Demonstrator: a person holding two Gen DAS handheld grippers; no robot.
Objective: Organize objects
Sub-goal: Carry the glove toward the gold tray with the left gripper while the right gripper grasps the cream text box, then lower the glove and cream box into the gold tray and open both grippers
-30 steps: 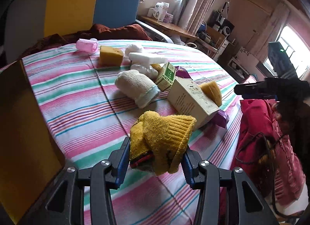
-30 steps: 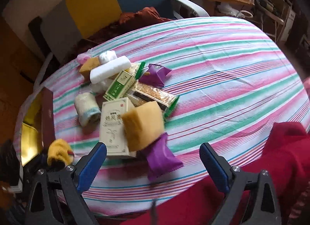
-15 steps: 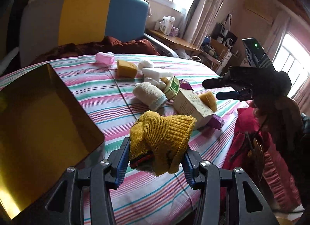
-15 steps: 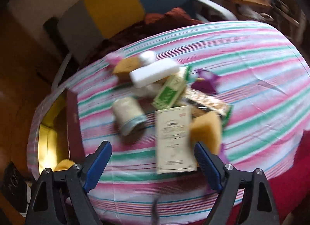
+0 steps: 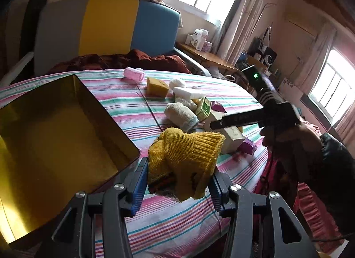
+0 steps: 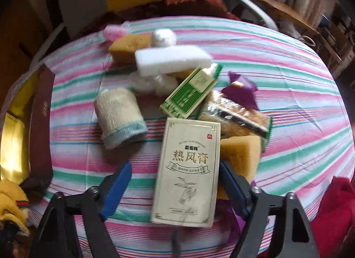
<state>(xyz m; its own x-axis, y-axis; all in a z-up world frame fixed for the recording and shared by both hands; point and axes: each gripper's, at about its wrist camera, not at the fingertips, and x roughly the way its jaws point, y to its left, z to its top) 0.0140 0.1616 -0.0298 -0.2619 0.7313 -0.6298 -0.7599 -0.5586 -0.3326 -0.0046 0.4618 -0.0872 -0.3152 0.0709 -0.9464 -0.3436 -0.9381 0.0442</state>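
Left wrist view shows the left gripper (image 5: pixel 177 182) with its jaws clamped on a bundled yellow knit glove (image 5: pixel 186 158), held up off the striped cloth beside the open gold-lined box (image 5: pixel 55 138), which sits at the bench's left edge. From the right wrist view, the right gripper (image 6: pixel 175 182) points steeply down over the cream medicine carton (image 6: pixel 188 169); its jaws are closing with the carton between them, the right pad at or near the carton's edge and the left pad apart from it, so nothing is gripped yet. The main risk, as I judge it, is an off-centre squeeze: the carton lies skewed between the pads and rests partly against a yellow sponge (image 6: pixel 241 155) and a purple wrapper (image 6: pixel 241 89), so the closing jaws could twist it, nip the sponge too, or shove the pile. The glove hangs loosely and could snag the box rim or slip out short of it. The right view is motion-blurred, so contact on the right pad is hard to confirm. Other items wait mid-bench: a rolled white sock (image 6: pixel 117 116), a green carton (image 6: pixel 190 93), a white foam block (image 6: pixel 173 58). The bench (image 5: pixel 177 224) wears a pink, green and white striped cloth; behind it stand a grey, yellow and blue chair (image 5: pixel 106 27), curtained windows and a cluttered side table.
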